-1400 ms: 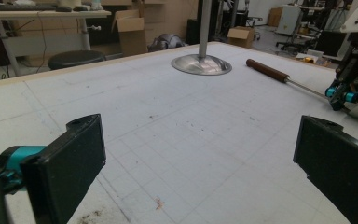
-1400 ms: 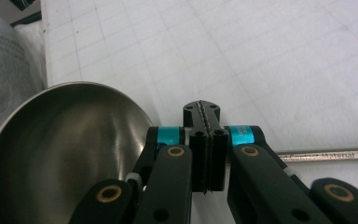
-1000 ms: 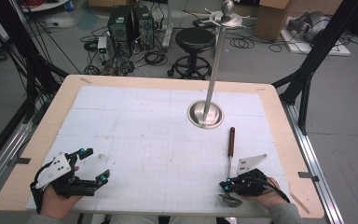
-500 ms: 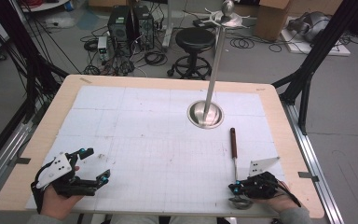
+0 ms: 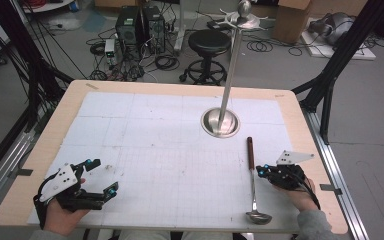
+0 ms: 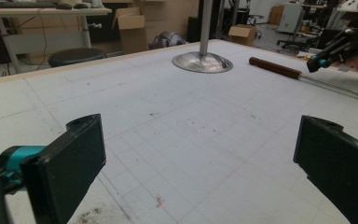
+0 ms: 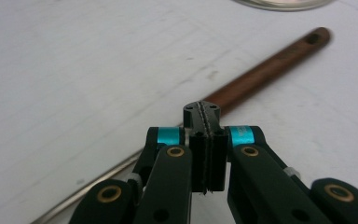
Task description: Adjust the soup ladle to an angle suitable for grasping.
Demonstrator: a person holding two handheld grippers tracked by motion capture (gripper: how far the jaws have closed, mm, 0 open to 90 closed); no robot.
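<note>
A ladle (image 5: 252,182) with a brown wooden handle (image 5: 250,151) and a steel bowl (image 5: 258,217) lies flat on the white gridded mat (image 5: 170,150), right of centre. My right gripper (image 5: 261,171) is just right of the ladle's thin shaft, with its tips pointing at it. Seen in the right gripper view, my right gripper (image 7: 202,112) has its jaws shut together with nothing between them, and the handle (image 7: 265,74) runs past behind the tips. My left gripper (image 5: 104,176) rests at the near left corner, open and empty. Its pads (image 6: 70,163) stand wide apart.
A steel stand with a round base (image 5: 220,122) and a tall pole (image 5: 232,65) rises behind the ladle, also in the left gripper view as the base (image 6: 202,62). The wooden table edge (image 5: 310,150) lies close on the right. A stool and cables are on the floor beyond.
My right gripper has moved up and to the right from over the ladle's bowl to beside its shaft, uncovering the bowl. The ladle and my left gripper have stayed put.
</note>
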